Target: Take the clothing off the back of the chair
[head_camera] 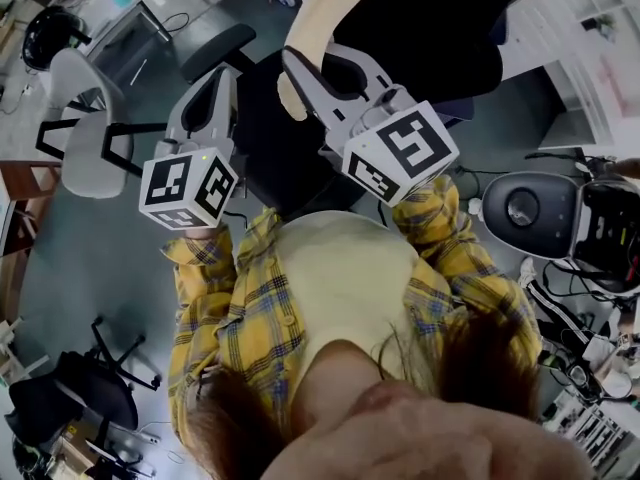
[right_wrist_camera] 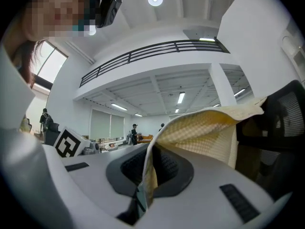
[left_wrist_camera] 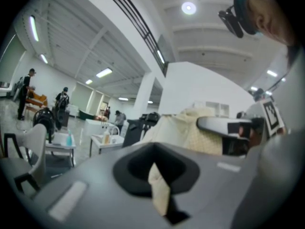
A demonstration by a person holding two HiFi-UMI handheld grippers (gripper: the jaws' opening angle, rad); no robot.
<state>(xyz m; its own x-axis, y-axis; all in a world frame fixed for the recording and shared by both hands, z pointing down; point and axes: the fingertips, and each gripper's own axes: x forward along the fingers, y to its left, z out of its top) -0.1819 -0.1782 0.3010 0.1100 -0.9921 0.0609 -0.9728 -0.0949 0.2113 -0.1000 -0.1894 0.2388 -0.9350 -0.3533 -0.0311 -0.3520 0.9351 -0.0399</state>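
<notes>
Now: black mesh office chair [head_camera: 430,28] in front of me. Next, cream waffle-knit garment [right_wrist_camera: 209,132] spans between my grippers, far edge at chair back; draped on it or lifted clear, cannot tell. Then right gripper [right_wrist_camera: 147,178]: jaws together, clamped on garment fold. Last, left gripper [left_wrist_camera: 159,190]: jaws together, pinching narrow cream strip of same garment.
</notes>
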